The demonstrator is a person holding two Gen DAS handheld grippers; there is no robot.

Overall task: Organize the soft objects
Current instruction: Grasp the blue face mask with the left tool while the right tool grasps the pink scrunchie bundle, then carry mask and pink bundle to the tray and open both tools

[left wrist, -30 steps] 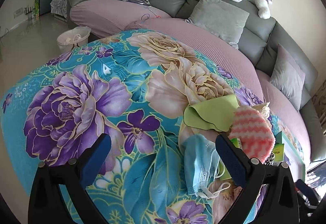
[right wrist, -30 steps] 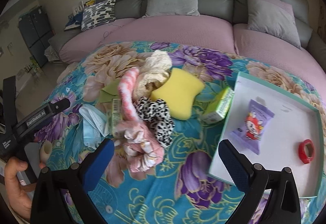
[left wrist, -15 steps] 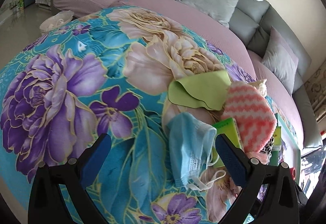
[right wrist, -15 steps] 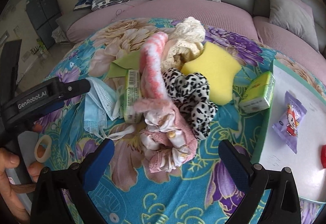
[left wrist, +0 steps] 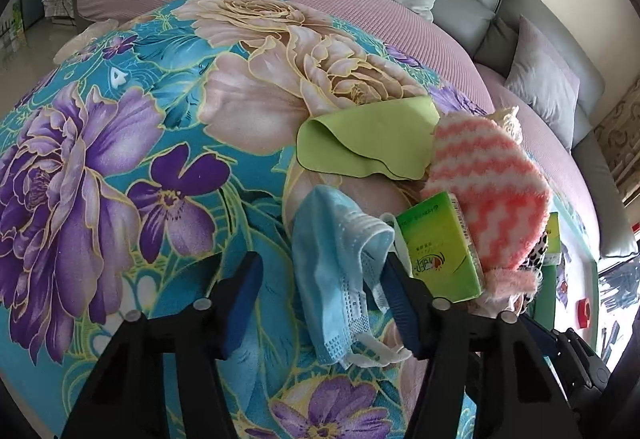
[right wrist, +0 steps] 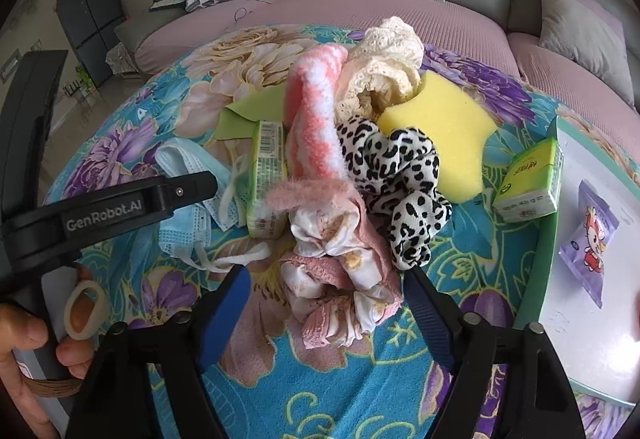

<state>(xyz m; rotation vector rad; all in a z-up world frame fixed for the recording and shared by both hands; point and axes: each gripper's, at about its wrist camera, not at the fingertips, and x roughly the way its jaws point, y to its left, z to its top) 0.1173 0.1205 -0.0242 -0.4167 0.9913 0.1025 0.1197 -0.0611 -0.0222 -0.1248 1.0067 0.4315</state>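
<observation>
Blue-padded left gripper (left wrist: 322, 293) with jaws wide, straddling the crumpled blue face mask (left wrist: 336, 275) on the floral-clothed bench (left wrist: 120, 167). Right gripper (right wrist: 328, 313) likewise with jaws wide, empty, around the near end of the pink-and-white scrunchie (right wrist: 340, 279). Beyond: green tissue pack (left wrist: 438, 249), leopard-print scrunchie (right wrist: 396, 183), pink striped fuzzy cloth (right wrist: 316, 119), yellow sponge (right wrist: 444, 135), cream lace scrunchie (right wrist: 384, 63).
</observation>
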